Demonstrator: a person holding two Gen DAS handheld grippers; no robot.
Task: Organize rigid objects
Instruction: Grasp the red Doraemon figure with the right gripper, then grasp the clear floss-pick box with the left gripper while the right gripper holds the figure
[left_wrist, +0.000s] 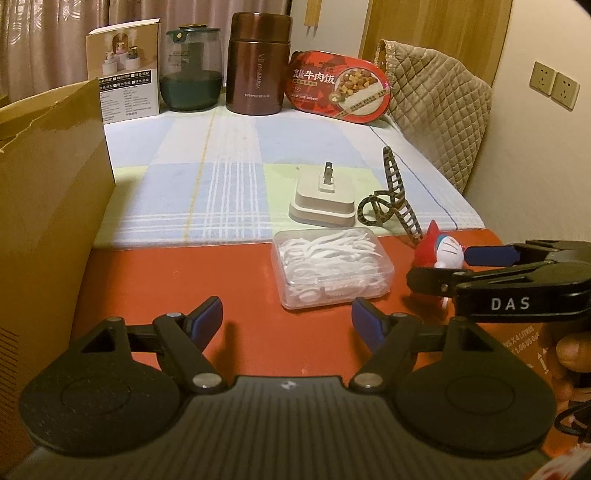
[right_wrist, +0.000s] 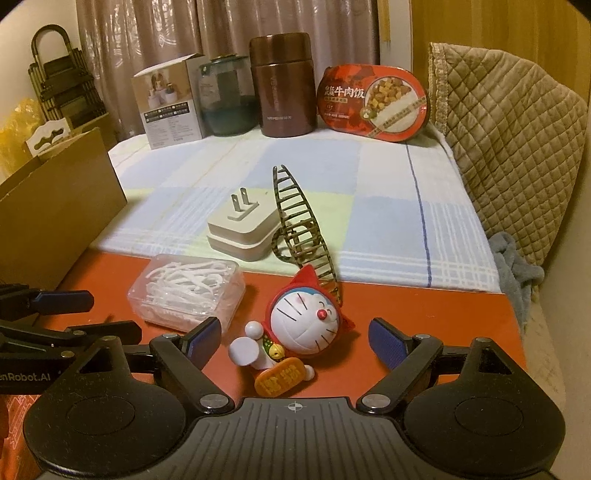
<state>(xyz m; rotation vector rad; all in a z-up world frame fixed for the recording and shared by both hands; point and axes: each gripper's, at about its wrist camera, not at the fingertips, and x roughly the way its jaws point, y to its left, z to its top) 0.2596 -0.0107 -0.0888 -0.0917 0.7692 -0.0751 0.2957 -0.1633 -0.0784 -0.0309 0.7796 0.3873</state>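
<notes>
While both my tongs hang idle over the red board (right_wrist: 424, 302), nothing has been lifted yet. At the left edge of the right-wrist frame stands the cardboard box (right_wrist: 62, 192), matte and open-topped, probably where the loose pieces are meant to go. My left gripper (left_wrist: 286, 317) has its blue pads spread moderately wide over bare board, gripping nothing; the clear plastic floss box (left_wrist: 332, 267), hard-walled and full of white picks, lies just beyond it, right of centre in the left-wrist frame. Past that, on the checked cloth (right_wrist: 388, 206), sits the cream plug adapter (right_wrist: 240, 232), blocky and smooth, prongs up, touching the mottled hair claw (right_wrist: 303, 229), whose curved teeth prop it upright. Lower centre in the right-wrist frame, the glossy cat figurine (right_wrist: 301, 332) in its red hood lies tilted between the fingers of my right gripper (right_wrist: 293, 341); the jaws stand wide and the pads do not touch it, so I judge this the next pickup.
</notes>
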